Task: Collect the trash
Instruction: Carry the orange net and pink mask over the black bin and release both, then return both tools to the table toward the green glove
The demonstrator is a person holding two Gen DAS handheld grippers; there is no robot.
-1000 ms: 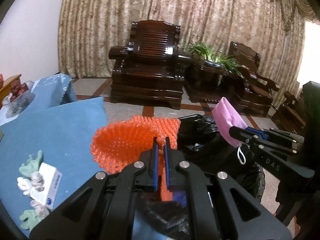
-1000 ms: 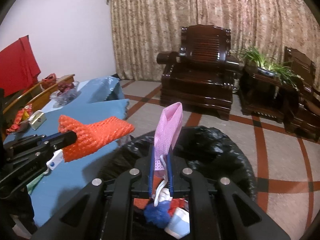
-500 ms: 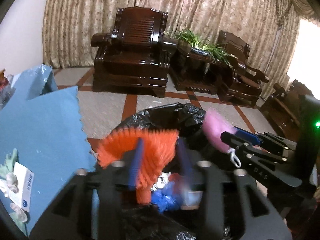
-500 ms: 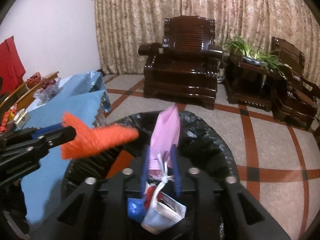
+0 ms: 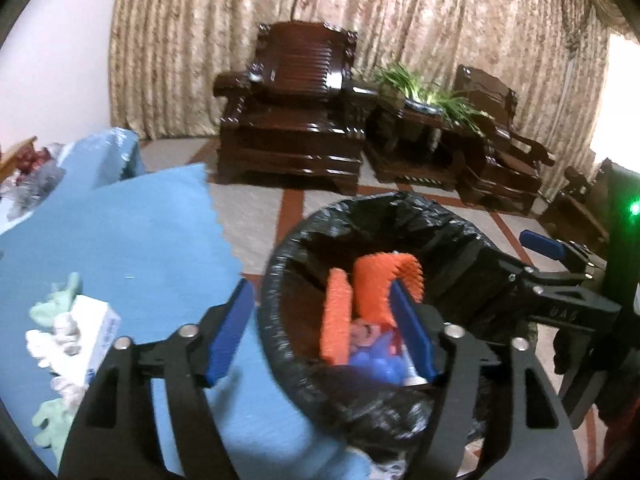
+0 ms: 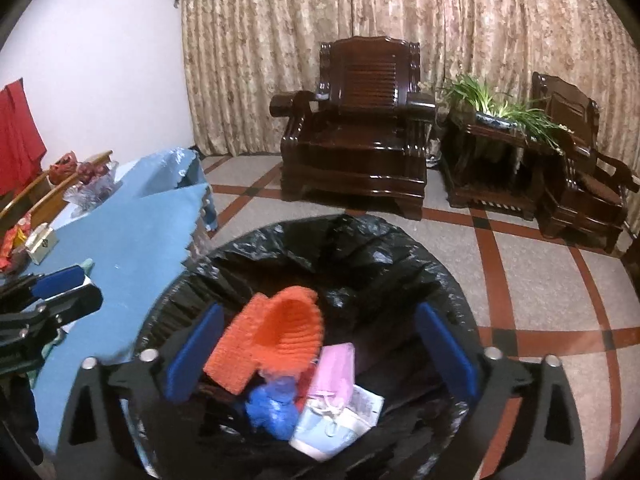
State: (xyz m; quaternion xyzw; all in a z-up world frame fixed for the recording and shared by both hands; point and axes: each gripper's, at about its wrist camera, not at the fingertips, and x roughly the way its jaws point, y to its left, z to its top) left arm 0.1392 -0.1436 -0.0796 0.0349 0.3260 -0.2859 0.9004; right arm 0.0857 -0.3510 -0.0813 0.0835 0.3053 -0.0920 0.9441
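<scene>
Both tools' jaws opening, left tool (image 5: 320,336) and right tool (image 6: 320,354) empty, "DAS" embossed on right tool, orange mesh (image 6: 276,336) in bin (image 6: 400,248).

Orange foam net (image 6: 276,336) sits in the bin (image 6: 440,276), folded over, leaning on the near-left inside wall, on top of the pile. Pink face mask (image 6: 336,372) lies just right of it, touching it, ear loop down. Under them: blue crumpled piece (image 6: 272,408) and a pale blue-white wrapper (image 6: 340,428). Bin has a black liner bag, open mouth, and stands on the floor beside my bench (image 6: 132,252). On the bench: a small white box (image 5: 94,332) on crumpled tissue.
</scene>
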